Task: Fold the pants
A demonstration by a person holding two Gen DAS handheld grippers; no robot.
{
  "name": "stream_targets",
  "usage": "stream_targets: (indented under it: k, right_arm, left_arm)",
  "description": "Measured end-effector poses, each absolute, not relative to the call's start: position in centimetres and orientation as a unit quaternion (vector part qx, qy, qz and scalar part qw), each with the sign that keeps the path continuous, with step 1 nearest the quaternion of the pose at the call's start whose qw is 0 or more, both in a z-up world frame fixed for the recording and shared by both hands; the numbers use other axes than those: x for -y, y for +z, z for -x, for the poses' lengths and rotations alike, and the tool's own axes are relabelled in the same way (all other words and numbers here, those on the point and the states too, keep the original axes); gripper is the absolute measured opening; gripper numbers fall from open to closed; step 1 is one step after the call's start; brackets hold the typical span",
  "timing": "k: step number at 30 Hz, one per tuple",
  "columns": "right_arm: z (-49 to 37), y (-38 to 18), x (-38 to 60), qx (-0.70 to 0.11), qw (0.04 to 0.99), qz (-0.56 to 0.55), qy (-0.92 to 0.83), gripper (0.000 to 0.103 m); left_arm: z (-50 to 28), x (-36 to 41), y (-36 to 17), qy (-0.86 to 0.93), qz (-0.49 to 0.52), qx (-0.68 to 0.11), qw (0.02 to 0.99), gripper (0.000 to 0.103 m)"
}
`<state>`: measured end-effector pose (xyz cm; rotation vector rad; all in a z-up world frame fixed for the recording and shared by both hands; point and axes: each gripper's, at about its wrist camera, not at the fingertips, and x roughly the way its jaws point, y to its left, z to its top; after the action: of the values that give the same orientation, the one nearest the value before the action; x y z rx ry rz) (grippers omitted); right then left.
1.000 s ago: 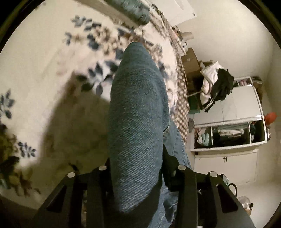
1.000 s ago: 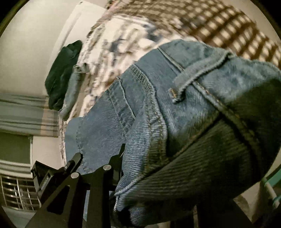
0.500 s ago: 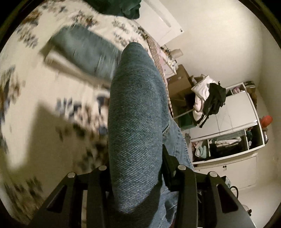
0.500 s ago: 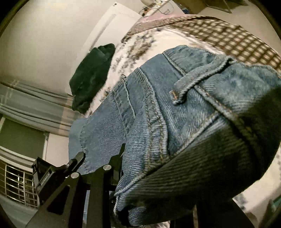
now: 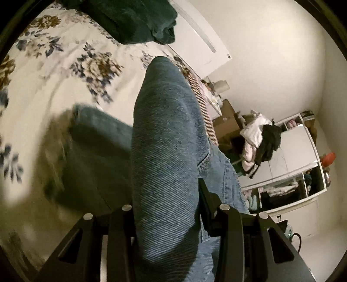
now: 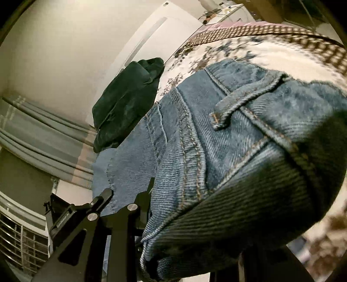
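Observation:
Blue jeans (image 5: 164, 151) fill the left wrist view; my left gripper (image 5: 167, 208) is shut on a thick fold of the denim, held above the floral bedspread (image 5: 54, 71). Another part of the jeans (image 5: 95, 156) lies on the bed below, blurred. In the right wrist view my right gripper (image 6: 195, 219) is shut on the waistband of the jeans (image 6: 238, 151), near a belt loop (image 6: 234, 108); its right finger is hidden by the cloth.
A dark green folded garment (image 5: 138, 19) lies at the far side of the bed, also seen in the right wrist view (image 6: 125, 102). A wardrobe (image 5: 290, 160) with clothes piled on it stands by the wall. Curtains (image 6: 39, 138) hang at left.
Both grippers have carried the jeans across the bed. The lower part of the jeans now lies close under my left gripper. The green garment appears nearer in both views.

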<state>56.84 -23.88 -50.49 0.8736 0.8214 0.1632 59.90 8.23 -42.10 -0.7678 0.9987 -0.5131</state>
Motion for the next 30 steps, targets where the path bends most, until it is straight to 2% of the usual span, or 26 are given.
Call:
stream_targets:
  k: [8, 10, 17, 20, 21, 22, 23, 24, 25, 28, 30]
  right_arm:
    - [-65.5, -58.4, 19.1, -0.435, 0.802, -0.403, 0.074, 0.031]
    - [-66.0, -60.6, 19.2, -0.458, 0.780, -0.419, 0.078, 0.040]
    - [-63.0, -62.6, 24.3, -0.475, 0.743, -0.466, 0.067, 0.043]
    - [-62.5, -62.2, 23.8, -0.492, 0.759, -0.424, 0.050, 0.044]
    - [-62.6, -62.1, 23.6, -0.497, 0.759, -0.417, 0.046, 0.050]
    - [-62.7, -61.7, 23.3, -0.505, 0.761, -0.404, 0.037, 0.065]
    - [-62.7, -61.2, 23.2, -0.517, 0.766, -0.382, 0.024, 0.076]
    - [-62.4, -60.7, 23.1, -0.525, 0.769, -0.364, 0.026, 0.099]
    - [-62.1, -60.1, 23.0, -0.530, 0.774, -0.346, 0.029, 0.103]
    - [-61.2, -56.3, 22.0, -0.537, 0.810, -0.235, 0.008, 0.103]
    - [-60.7, -53.7, 20.8, -0.533, 0.831, -0.157, -0.011, 0.103]
  left_arm:
    - [-65.8, -11.9, -49.9, -0.204, 0.334, -0.508, 0.767, 0.036]
    - [-65.6, -12.4, -51.2, -0.202, 0.335, -0.515, 0.763, 0.036]
    - [-64.1, -13.2, -51.5, -0.201, 0.356, -0.515, 0.753, 0.036]
    - [-63.8, -13.3, -51.1, -0.187, 0.351, -0.522, 0.754, 0.040]
    - [-63.7, -13.2, -50.8, -0.176, 0.340, -0.528, 0.758, 0.041]
    - [-63.5, -13.2, -50.3, -0.160, 0.324, -0.535, 0.764, 0.044]
    - [-63.1, -12.9, -49.4, -0.142, 0.303, -0.540, 0.772, 0.046]
    - [-62.7, -12.6, -48.2, -0.121, 0.272, -0.544, 0.784, 0.048]
    - [-62.3, -12.2, -47.3, -0.103, 0.240, -0.547, 0.795, 0.057]
    - [-60.7, -10.3, -43.9, -0.054, 0.129, -0.551, 0.823, 0.078]
    - [-59.3, -9.4, -41.9, -0.045, 0.090, -0.540, 0.835, 0.085]
